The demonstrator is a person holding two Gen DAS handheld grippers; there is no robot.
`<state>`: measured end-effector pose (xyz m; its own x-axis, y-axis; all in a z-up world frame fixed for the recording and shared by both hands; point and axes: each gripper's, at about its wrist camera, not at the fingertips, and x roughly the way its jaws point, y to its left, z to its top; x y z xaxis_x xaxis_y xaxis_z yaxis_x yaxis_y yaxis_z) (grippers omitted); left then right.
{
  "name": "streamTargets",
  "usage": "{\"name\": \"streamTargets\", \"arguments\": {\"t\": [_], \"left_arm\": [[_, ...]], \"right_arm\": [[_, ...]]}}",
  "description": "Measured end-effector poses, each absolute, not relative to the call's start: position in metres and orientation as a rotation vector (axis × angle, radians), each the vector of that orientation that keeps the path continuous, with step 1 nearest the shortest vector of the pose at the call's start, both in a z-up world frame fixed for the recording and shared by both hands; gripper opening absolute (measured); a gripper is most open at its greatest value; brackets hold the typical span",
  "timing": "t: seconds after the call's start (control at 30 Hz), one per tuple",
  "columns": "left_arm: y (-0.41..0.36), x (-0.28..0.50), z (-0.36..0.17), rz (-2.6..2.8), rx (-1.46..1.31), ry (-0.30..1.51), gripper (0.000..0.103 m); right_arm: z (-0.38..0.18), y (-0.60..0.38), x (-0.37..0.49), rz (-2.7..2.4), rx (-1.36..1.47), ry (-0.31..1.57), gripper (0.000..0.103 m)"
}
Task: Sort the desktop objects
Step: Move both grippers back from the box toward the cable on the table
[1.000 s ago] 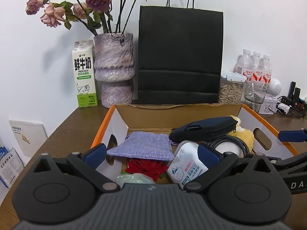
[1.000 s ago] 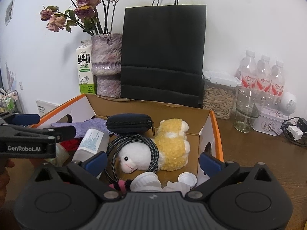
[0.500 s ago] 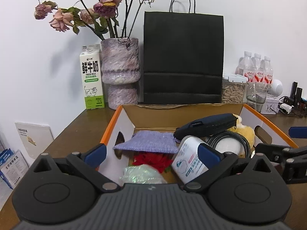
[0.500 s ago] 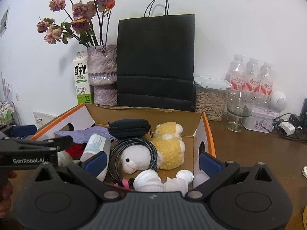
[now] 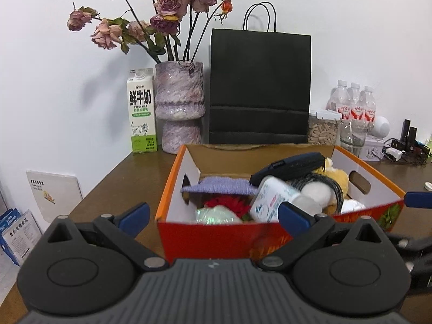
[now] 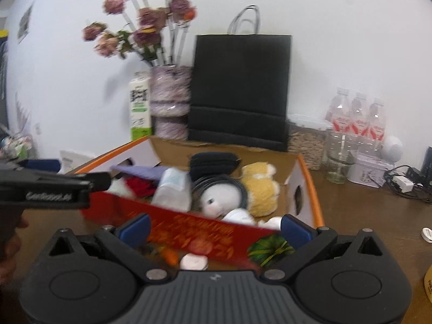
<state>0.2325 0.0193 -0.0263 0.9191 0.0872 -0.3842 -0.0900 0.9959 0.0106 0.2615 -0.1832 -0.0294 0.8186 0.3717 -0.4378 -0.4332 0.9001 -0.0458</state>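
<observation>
An orange-and-red cardboard box (image 5: 216, 236) stands on the brown desk and holds several things: a purple pouch (image 5: 220, 189), a red flower (image 5: 229, 206), a white bottle (image 5: 270, 199), a black case (image 5: 291, 164), a coiled cable and a plush sheep (image 6: 224, 201). My left gripper (image 5: 213, 217) is open and empty in front of the box's near wall. My right gripper (image 6: 214, 225) is open and empty, also just in front of the box (image 6: 189, 228). The right wrist view is blurred.
A milk carton (image 5: 141, 116), a vase of dried roses (image 5: 179, 108) and a black paper bag (image 5: 259, 86) stand behind the box. A seed jar (image 5: 322, 131), a glass, water bottles (image 5: 353, 105) and cables are at the back right. A small white cap (image 6: 427, 234) lies right.
Both grippers have pulled back from over the box and now sit in front of its near wall, whose red outside face has come into view. Both stay open and empty.
</observation>
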Motion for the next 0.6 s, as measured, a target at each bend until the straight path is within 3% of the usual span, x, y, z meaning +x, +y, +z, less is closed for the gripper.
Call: {"name": "streamTargets", "arguments": {"t": [0.6], "left_arm": [[0.060,0.195,-0.047,0.090,-0.054,0.499,0.103]], "right_arm": [[-0.069,-0.147,0.241,0.505,-0.180,0.619,0.103]]}}
